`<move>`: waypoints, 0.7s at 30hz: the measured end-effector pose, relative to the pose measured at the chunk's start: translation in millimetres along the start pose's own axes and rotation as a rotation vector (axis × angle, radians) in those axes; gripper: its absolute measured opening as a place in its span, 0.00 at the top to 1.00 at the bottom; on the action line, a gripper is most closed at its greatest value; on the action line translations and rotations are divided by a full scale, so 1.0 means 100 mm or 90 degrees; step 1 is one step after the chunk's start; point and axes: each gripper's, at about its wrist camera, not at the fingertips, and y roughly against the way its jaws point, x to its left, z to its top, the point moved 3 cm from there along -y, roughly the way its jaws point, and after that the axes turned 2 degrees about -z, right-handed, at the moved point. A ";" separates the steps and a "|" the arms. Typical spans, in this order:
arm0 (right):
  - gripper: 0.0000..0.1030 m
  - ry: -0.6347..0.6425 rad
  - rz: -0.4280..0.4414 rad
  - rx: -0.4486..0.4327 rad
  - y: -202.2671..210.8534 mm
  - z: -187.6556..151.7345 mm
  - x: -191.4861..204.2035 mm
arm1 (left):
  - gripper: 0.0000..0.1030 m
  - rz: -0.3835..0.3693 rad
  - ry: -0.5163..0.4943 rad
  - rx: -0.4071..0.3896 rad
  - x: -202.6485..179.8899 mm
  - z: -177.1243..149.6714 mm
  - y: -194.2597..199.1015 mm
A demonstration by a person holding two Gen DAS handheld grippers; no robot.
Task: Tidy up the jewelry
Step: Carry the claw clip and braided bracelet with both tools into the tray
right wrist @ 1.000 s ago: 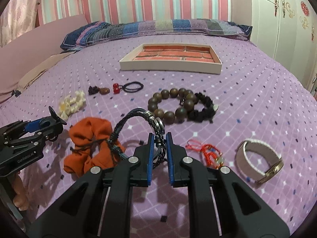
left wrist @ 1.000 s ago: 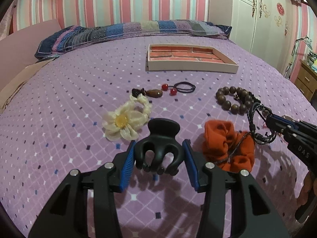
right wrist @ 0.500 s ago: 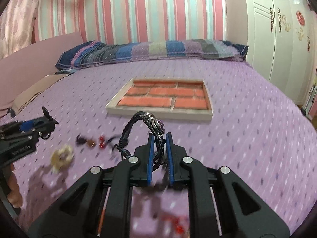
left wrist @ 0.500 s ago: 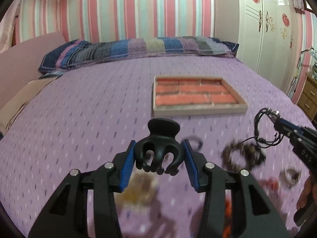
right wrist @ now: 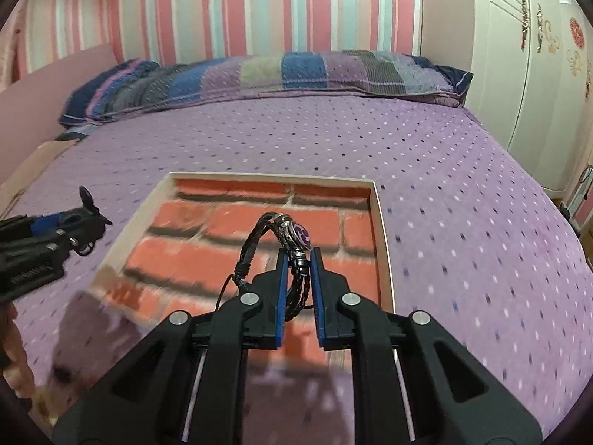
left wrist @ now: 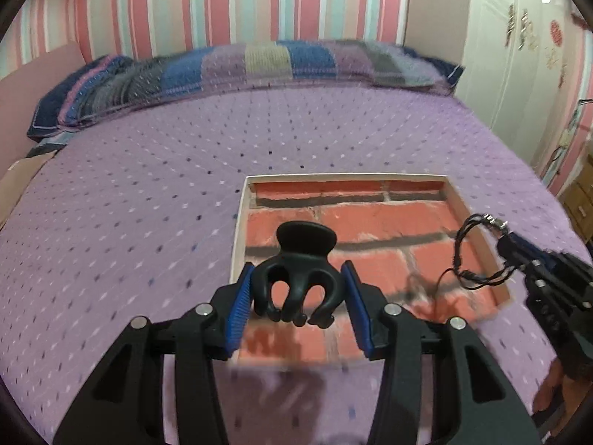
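Observation:
My left gripper [left wrist: 298, 278] is shut on a black claw hair clip [left wrist: 302, 256] and holds it above the near left part of a shallow tray [left wrist: 239, 222] with a brick-pattern floor. My right gripper [right wrist: 298, 259] is shut on a black braided bracelet [right wrist: 285, 237] with a purple charm, above the tray [right wrist: 381, 244] near its right side. In the left wrist view the right gripper [left wrist: 519, 256] and dangling bracelet [left wrist: 467, 256] hover over the tray's right rim. In the right wrist view the left gripper [right wrist: 79, 222] is left of the tray.
The tray lies on a purple patterned bedspread [left wrist: 129, 204]. A striped pillow [left wrist: 241, 66] lies along the far edge under a striped wall. A white wardrobe [right wrist: 537, 74] stands at the right. The other jewelry is out of view.
Both grippers have lifted off the bed with their items and moved forward to above the tray. The loose jewelry on the bedspread has dropped out of view.

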 end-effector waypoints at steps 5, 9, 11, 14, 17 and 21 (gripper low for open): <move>0.88 -0.007 -0.023 0.044 -0.69 0.33 -0.10 | 0.54 0.008 0.015 0.051 -0.02 0.29 -0.77; 0.88 -0.017 -0.038 0.094 -1.14 0.43 -0.18 | 0.54 0.019 0.027 0.075 0.01 0.40 -1.13; 0.88 -0.006 -0.060 0.117 -1.35 0.44 -0.21 | 0.54 0.020 0.031 0.084 0.01 0.44 -1.25; 0.88 -0.006 -0.072 0.141 -1.50 0.45 -0.24 | 0.54 0.038 0.007 0.082 -0.04 0.48 -1.34; 0.88 -0.001 -0.075 0.164 -1.61 0.45 -0.27 | 0.54 0.047 -0.009 0.088 -0.08 0.47 -1.42; 0.88 -0.002 -0.080 0.181 -1.69 0.40 -0.27 | 0.54 0.048 0.002 0.092 -0.03 0.45 -1.47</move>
